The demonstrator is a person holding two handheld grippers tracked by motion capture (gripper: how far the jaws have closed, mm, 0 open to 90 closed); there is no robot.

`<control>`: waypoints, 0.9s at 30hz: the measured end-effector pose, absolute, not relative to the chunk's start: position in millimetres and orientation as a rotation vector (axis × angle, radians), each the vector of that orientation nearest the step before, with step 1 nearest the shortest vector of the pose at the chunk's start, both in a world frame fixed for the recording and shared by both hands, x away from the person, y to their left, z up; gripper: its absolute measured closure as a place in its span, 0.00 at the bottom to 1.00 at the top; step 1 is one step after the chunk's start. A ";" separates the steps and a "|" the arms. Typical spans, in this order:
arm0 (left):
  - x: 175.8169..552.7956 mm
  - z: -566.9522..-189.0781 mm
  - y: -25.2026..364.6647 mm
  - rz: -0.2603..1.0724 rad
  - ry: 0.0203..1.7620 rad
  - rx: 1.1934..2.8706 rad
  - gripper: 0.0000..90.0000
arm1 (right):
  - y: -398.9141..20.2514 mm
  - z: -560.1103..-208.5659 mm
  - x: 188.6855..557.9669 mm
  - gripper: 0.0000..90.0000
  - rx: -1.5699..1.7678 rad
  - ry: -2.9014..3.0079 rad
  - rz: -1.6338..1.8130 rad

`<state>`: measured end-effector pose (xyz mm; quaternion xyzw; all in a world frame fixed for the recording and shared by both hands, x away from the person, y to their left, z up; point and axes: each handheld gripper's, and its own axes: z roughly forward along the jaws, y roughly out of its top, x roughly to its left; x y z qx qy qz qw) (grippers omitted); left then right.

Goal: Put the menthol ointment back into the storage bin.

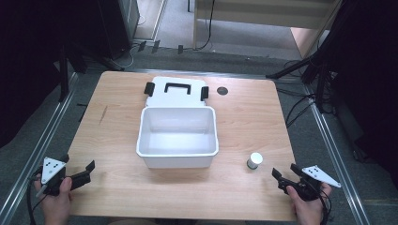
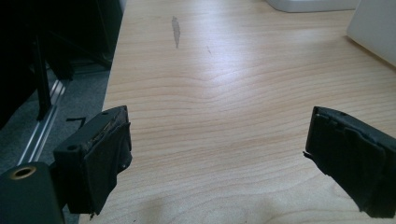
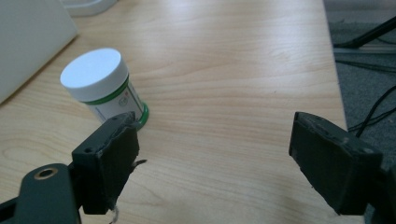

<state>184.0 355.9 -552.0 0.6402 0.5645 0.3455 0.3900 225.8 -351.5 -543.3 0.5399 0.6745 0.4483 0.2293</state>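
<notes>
A small white jar with a white lid and green bands (image 1: 254, 160) (image 3: 103, 87) stands upright on the wooden table, right of an open white box (image 1: 178, 137). The box's lid (image 1: 176, 92), with a black handle and black clips, lies flat behind it. My right gripper (image 1: 285, 174) (image 3: 212, 161) is open near the table's front right corner; the jar stands just beyond its left jaw, outside the gap. At the front left corner my left gripper (image 1: 80, 170) (image 2: 219, 151) is open over bare wood with nothing between its jaws.
A dark round hole (image 1: 222, 91) sits in the table near the far edge, right of the lid. The box's corner (image 2: 373, 28) (image 3: 28, 42) shows at the edge of each gripper view. Metal rails and cables run along the floor at both sides.
</notes>
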 end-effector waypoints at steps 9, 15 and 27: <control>184.6 -551.9 355.7 0.874 1.435 1.631 0.09 | -338.2 -533.3 235.5 0.21 1.476 1.996 1.112; 183.8 -552.0 356.2 0.878 1.428 1.627 0.09 | -328.5 -518.6 247.1 0.21 1.461 2.137 0.972; 183.9 -552.0 356.4 0.875 1.426 1.629 0.09 | -311.8 -502.3 267.7 0.21 1.470 2.407 0.704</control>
